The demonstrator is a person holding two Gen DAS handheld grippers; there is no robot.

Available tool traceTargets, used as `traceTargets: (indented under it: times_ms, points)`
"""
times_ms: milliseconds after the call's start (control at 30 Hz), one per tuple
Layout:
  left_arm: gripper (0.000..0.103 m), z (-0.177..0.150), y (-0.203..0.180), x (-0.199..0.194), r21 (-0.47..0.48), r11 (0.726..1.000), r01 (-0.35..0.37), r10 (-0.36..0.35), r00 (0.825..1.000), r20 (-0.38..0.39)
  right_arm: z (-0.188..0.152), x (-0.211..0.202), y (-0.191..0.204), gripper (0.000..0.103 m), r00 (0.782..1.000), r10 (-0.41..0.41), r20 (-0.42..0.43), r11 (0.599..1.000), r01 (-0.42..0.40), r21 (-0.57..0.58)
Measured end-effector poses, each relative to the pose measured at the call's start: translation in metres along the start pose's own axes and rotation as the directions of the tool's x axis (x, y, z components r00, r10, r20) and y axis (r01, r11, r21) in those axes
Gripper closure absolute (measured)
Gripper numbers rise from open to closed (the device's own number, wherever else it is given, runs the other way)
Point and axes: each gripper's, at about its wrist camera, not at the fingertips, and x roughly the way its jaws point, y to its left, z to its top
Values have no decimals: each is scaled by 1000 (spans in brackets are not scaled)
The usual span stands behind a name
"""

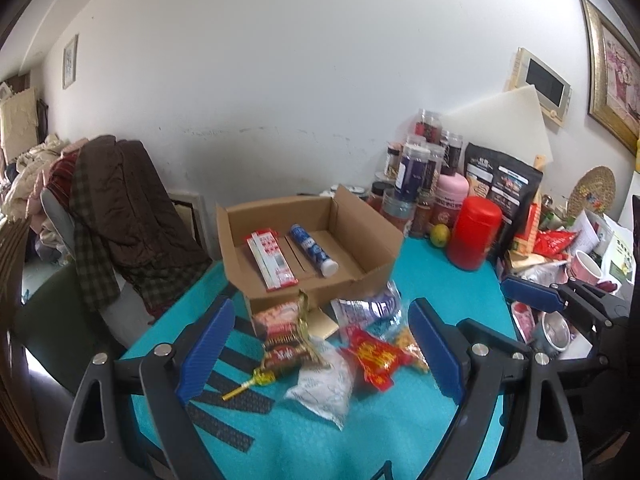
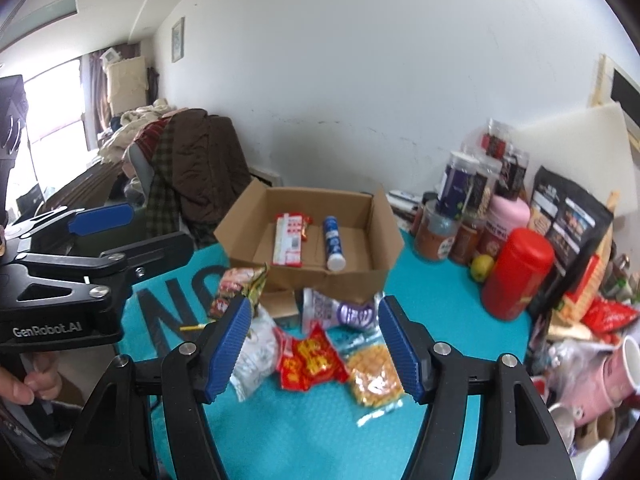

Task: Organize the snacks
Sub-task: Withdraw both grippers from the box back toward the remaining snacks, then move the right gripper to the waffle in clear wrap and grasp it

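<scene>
We're hovering both grippers, left gripper (image 1: 320, 354) wide and right gripper (image 2: 314, 350) half-spread, both empty, over the red packet (image 2: 310, 360) between the right's pads — probably light, crinkly, slippery, so we're aiming mid-body.

On my feeds a red canister (image 1: 474, 233) stands on the teal mat (image 1: 432, 264) beside a lemon (image 1: 440, 235), jars (image 1: 412, 168) behind; brown coat (image 1: 132, 204) draped left (over a chair).

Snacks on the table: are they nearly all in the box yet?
Not yet. The cardboard box holds only a red-and-white packet and a blue tube. Both grippers are empty, jaws open. The red packet, yellow crackers, white bag and purple bag wait on the mat.
</scene>
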Motion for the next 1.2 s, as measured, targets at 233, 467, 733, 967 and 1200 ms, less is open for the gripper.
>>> traceTargets:
  times_ms: [233, 467, 733, 967, 1200]
  points:
    - [13, -23, -6, 10, 13, 999, 32, -32, 998, -46, -22, 9, -6, 36, 998, 27, -49, 999, -25, 43]
    - [13, -42, -4, 27, -14, 999, 46, -47, 993, -111, -47, 27, -13, 36, 992, 55, -111, 995, -46, 85]
    - [13, -65, 1, 51, -71, 996, 52, -64, 981, -183, -69, 46, -21, 36, 982, 71, -172, 993, -54, 105]
    - [13, -79, -2, 77, -75, 995, 58, -74, 970, -232, -83, 66, -28, 36, 971, 86, -224, 991, -60, 120]
    - [13, -91, 0, 110, -74, 996, 55, -75, 953, -293, -91, 84, -42, 36, 959, 88, -270, 987, -48, 151]
